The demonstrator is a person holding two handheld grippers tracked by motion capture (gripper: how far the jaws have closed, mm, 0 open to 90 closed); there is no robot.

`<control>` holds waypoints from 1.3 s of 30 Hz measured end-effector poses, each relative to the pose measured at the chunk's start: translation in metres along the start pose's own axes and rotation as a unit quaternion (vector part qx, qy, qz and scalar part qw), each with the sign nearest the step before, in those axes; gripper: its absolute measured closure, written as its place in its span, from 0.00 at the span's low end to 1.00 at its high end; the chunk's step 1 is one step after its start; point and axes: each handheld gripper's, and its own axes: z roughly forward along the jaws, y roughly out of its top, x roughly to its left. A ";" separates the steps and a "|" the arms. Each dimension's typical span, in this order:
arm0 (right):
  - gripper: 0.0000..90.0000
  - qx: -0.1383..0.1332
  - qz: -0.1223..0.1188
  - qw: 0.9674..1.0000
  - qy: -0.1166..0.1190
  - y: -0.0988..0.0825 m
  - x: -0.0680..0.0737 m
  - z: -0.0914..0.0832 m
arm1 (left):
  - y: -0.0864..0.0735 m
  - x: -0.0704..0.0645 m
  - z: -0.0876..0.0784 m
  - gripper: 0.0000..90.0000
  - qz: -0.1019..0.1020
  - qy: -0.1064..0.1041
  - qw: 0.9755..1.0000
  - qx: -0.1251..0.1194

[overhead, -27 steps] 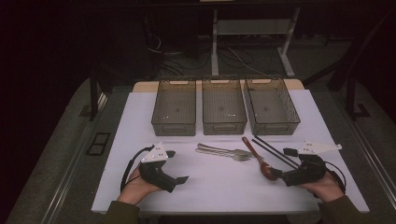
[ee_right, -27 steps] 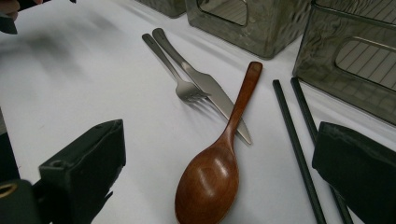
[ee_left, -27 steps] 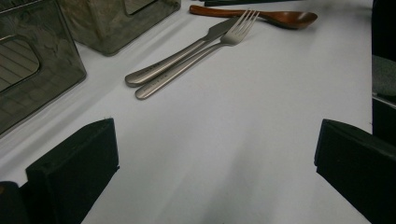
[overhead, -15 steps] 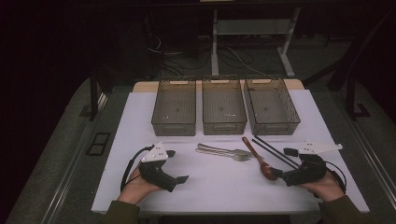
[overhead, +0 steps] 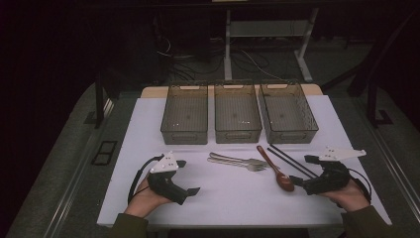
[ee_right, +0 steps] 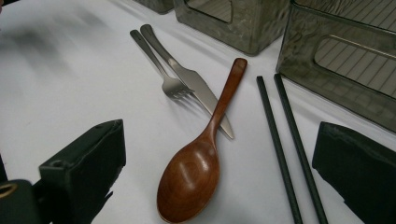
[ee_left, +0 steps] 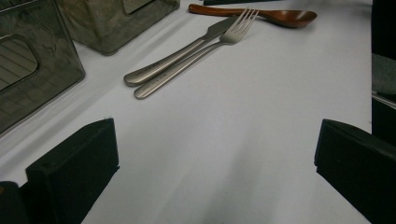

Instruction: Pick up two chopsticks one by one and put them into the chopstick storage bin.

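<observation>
On the white table top lie a steel fork (overhead: 250,166) and a steel knife (overhead: 233,158) side by side, a brown wooden spoon (overhead: 277,171) and two black chopsticks (overhead: 292,161). My left gripper (overhead: 188,176) rests at the front left, open and empty, aimed at the cutlery. My right gripper (overhead: 301,169) rests at the front right, open, its jaws on either side of the spoon bowl and the chopstick ends without touching them. In the right gripper view the spoon (ee_right: 191,177) and chopsticks (ee_right: 285,140) lie between the open jaws. In the left gripper view the fork (ee_left: 196,58) lies ahead.
Three empty translucent grey bins stand in a row behind the cutlery: left (overhead: 183,134), middle (overhead: 236,135), right (overhead: 289,135). The white sheet (overhead: 233,198) is bare between the grippers. The table's front edge runs just below the hands. Dark floor and cables lie beyond.
</observation>
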 end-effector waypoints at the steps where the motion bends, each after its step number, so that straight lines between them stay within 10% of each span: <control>1: 0.03 0.001 -0.001 1.000 -0.003 0.000 -0.001 -0.001 | 0.000 0.000 0.000 0.00 0.000 0.000 1.000 0.000; 39: 0.06 0.001 0.020 0.999 -0.028 0.007 -0.052 -0.012 | -0.001 0.001 0.000 0.00 -0.002 0.002 1.000 -0.008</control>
